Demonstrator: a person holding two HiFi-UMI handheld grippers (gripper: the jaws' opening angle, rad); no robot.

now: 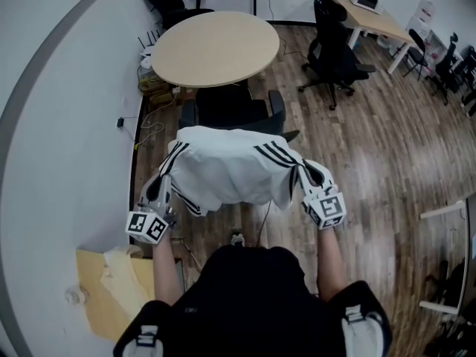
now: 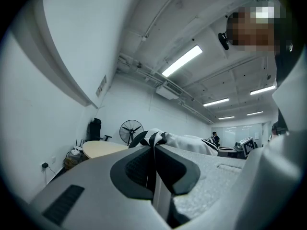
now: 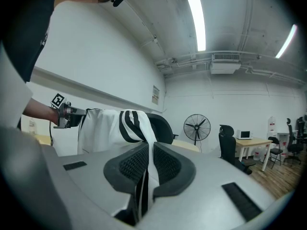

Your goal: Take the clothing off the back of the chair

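Observation:
A white garment with black stripes [image 1: 227, 166] hangs spread between my two grippers, in front of the black office chair [image 1: 230, 111]; whether it still touches the chair back I cannot tell. My left gripper [image 1: 163, 187] is shut on the garment's left striped edge [image 2: 152, 140], with cloth pinched between its pads. At the right, my right gripper [image 1: 310, 174] is shut on the other striped edge [image 3: 136, 128], and fabric runs down between its jaws. In the right gripper view the left gripper [image 3: 64, 114] shows beyond the cloth.
A round wooden table [image 1: 216, 47] stands just behind the chair. Cables and boxes [image 1: 152, 80] lie by the white wall at the left. A cardboard piece [image 1: 111, 285] lies on the floor near my left side. Another black chair [image 1: 335, 50] and a desk [image 1: 372, 17] stand at the back right.

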